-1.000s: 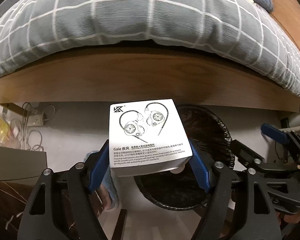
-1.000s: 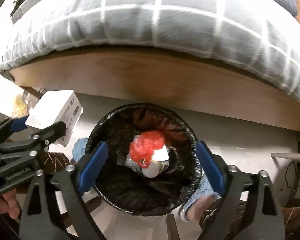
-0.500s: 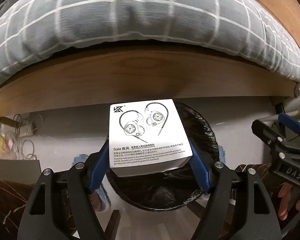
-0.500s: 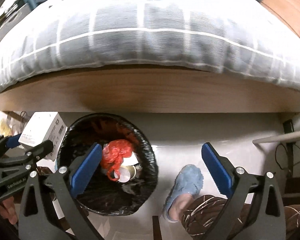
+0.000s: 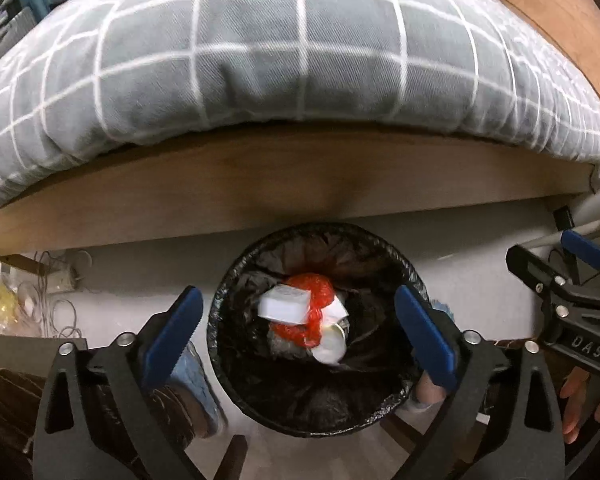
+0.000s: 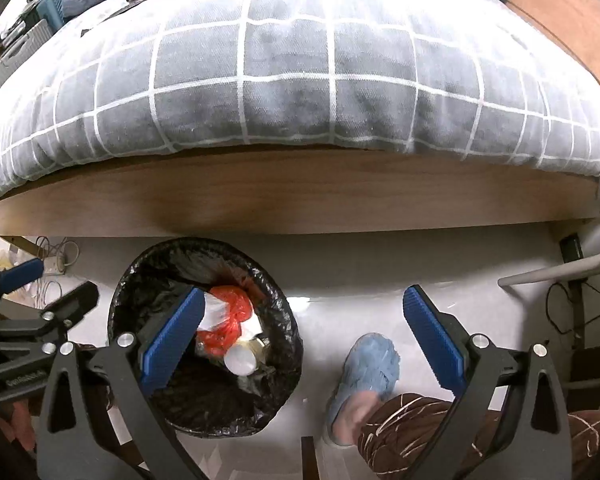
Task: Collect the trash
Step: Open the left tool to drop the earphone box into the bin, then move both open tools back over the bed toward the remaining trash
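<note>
Two tools, the left tool [image 5: 298, 328] and right tool [image 6: 304, 334], are standing wide and empty; the left's jaws have just been opening. The white box [image 5: 285, 309] is lying in the bin [image 5: 380, 248], looking light and stiff, best gripped by its flat sides.

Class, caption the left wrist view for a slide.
Open left gripper above lined bin; white box lies inside.

Straight down I've got open air over the bin [image 5: 236, 364], its mouth wide open, though trash [image 5: 304, 312] is piled in the middle. Bed frame [image 5: 284, 184] blocks just behind, slippered feet [image 6: 366, 368] crowd both sides
</note>
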`<control>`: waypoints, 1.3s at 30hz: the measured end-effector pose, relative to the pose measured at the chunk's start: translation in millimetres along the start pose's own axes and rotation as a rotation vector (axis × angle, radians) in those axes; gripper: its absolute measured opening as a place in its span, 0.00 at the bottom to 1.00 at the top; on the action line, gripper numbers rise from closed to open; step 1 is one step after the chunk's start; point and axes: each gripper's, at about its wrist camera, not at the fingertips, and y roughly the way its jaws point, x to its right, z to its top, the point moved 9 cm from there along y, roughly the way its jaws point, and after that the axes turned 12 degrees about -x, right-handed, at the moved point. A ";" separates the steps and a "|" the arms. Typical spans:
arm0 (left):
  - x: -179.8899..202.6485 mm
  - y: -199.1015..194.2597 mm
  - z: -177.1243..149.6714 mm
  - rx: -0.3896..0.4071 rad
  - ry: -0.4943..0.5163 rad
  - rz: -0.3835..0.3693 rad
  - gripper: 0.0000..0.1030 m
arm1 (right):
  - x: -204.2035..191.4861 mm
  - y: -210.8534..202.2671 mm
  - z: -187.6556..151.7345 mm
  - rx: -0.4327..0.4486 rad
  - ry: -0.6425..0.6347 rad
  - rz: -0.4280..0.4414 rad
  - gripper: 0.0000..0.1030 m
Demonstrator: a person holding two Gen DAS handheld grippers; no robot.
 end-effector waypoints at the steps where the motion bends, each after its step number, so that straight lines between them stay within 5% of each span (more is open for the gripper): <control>1: -1.1 -4.1 2.4 0.013 -0.001 0.003 0.94 | -0.2 -0.3 0.5 0.004 0.000 -0.002 0.93; 21: -25.7 -99.6 53.9 0.232 -0.016 -0.010 0.94 | -10.9 -88.7 46.0 0.226 0.003 -0.006 0.93; 29: -33.1 -121.3 77.1 0.255 -0.010 -0.071 0.94 | -15.8 -106.3 69.8 0.268 -0.001 -0.009 0.93; 39: -49.0 -147.2 130.0 0.313 -0.007 -0.032 0.94 | -13.2 -132.0 120.2 0.336 -0.008 -0.036 0.93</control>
